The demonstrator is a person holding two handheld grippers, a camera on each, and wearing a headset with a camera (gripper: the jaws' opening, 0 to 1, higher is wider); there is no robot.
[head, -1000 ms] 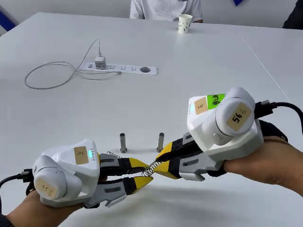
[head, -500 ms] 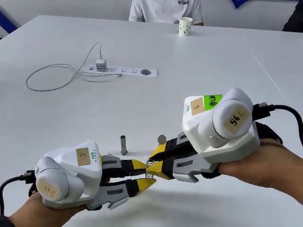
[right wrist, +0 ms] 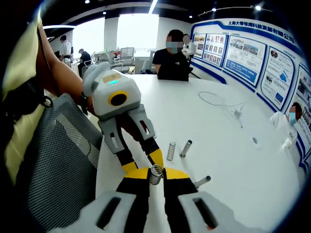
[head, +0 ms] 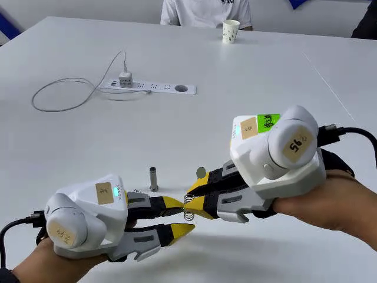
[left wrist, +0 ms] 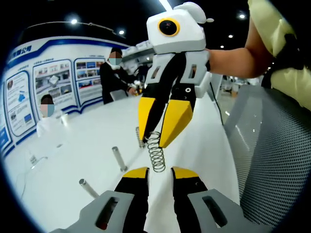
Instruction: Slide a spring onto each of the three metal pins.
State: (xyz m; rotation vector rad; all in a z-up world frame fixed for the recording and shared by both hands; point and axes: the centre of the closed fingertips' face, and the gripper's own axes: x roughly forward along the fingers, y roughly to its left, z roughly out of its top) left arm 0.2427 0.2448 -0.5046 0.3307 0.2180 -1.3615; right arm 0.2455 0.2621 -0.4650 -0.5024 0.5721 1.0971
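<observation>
The spring (left wrist: pixel 156 151) is hanging in the air above the white table (head: pixel 265 76). One end is pinched between the yellow fingertips of the right gripper (head: pixel 187 200), whose jaws are pressing together on it. Its free end is pointing at the left gripper (head: pixel 188 216) and is reaching the gap between that gripper's jaws, which are standing apart with nothing clamped in them. Whether the coil is touching them I cannot tell. The two grippers are facing each other tip to tip, each carried in a hand. Just past the right gripper's fingertips, on the side away from the person, a half-hidden pin (head: pixel 201 173) is showing its top above the gripper. Just past the left gripper's jaws an upright pin (head: pixel 154 178) is standing on the table. In the right gripper view a second spring (right wrist: pixel 171 151) is standing just beside a pin, ahead of that gripper's jaws. Well beyond both grippers a power strip (head: pixel 147 87) with a looping cable (head: pixel 56 97) is lying on the table. At the far edge a paper cup (head: pixel 230 29) is standing in front of a seated person (head: pixel 206 10) in a white shirt.
</observation>
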